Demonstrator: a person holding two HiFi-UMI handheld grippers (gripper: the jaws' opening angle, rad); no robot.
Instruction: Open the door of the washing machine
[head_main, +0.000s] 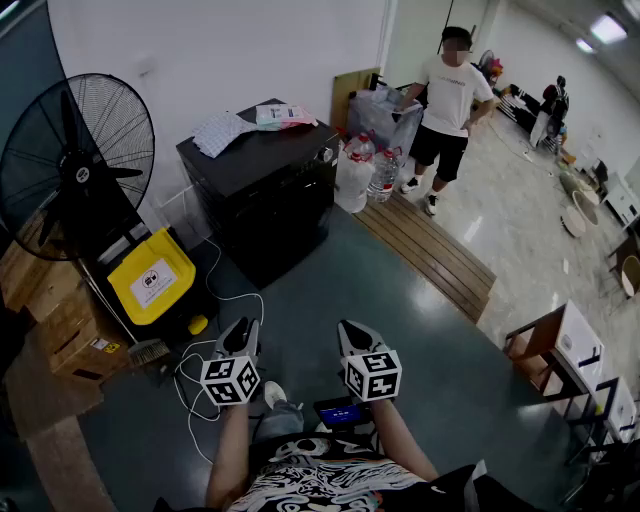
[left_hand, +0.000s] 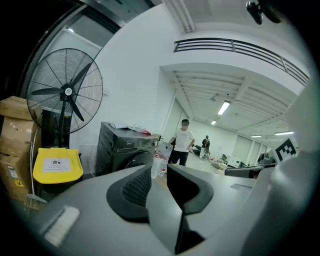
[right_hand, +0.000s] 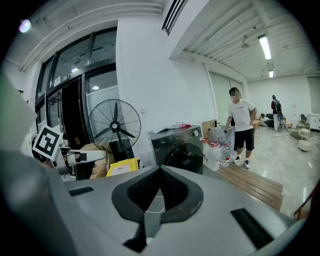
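Lighting, head view: I log even, fairly bright indoor light from a ceiling strip lamp, with a pale sheen on the tiled floor. The dark floor nearer me is dimmer and its shadows are soft.
Quality, head view: sharp, edges bowed.
Quality, both gripper views: strong fisheye bend, black corners, one overhead lamp blown white. I see the left gripper and right gripper soft, close to the lens; backgrounds crisp.
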